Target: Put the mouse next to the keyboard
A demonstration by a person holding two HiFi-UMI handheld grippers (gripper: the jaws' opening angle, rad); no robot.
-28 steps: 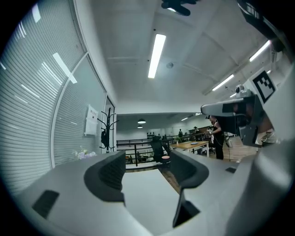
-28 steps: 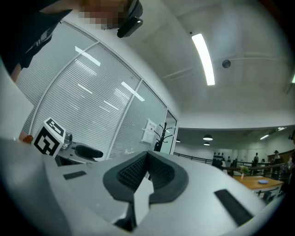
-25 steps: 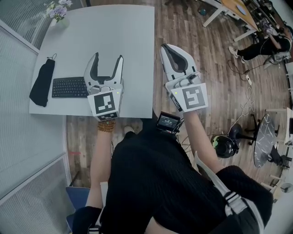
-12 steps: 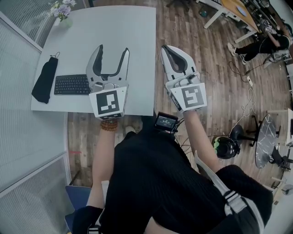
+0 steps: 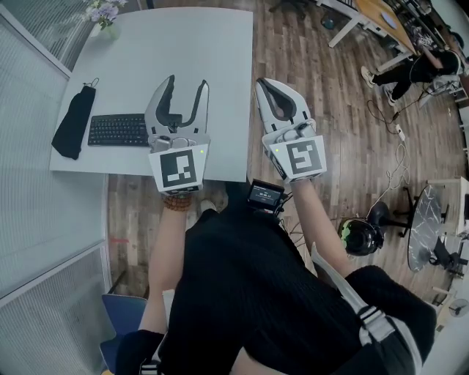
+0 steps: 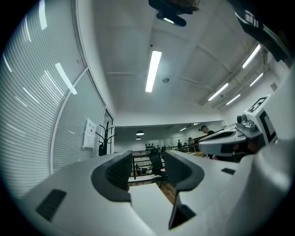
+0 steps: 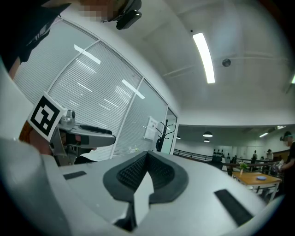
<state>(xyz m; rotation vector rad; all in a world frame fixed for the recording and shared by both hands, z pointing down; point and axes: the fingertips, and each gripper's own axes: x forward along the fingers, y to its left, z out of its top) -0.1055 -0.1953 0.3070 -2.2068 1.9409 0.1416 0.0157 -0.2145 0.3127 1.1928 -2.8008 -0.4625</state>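
moved: the left gripper [image 5: 187,84] has slid right and a little forward over the desk [image 5: 183,44], off the right end of the keyboard [image 5: 117,130] that it overlapped a second ago; its fingers stood wider then.
left gripper: held over the near edge of the desk, marker cube toward the person, pointing away from the body.
left fingers [image 6: 117,173]: apart and closing, released, with nothing between them; only the bare desk top and the far room show through the gap.
right gripper [image 5: 265,79]: held beside the desk's right edge, over the wooden floor [image 5: 315,66], near the left gripper but apart from it.
right fingers [image 7: 133,173]: clenched together, pads meeting, nothing in them.
keyboard: flat on the desk near its front edge, just left of the left gripper.
mouse: cannot be made out in any view.
black pouch [image 5: 73,122]: lies left of the keyboard, at the desk's left edge.
flowers [image 5: 102,11]: at the far left corner of the desk.
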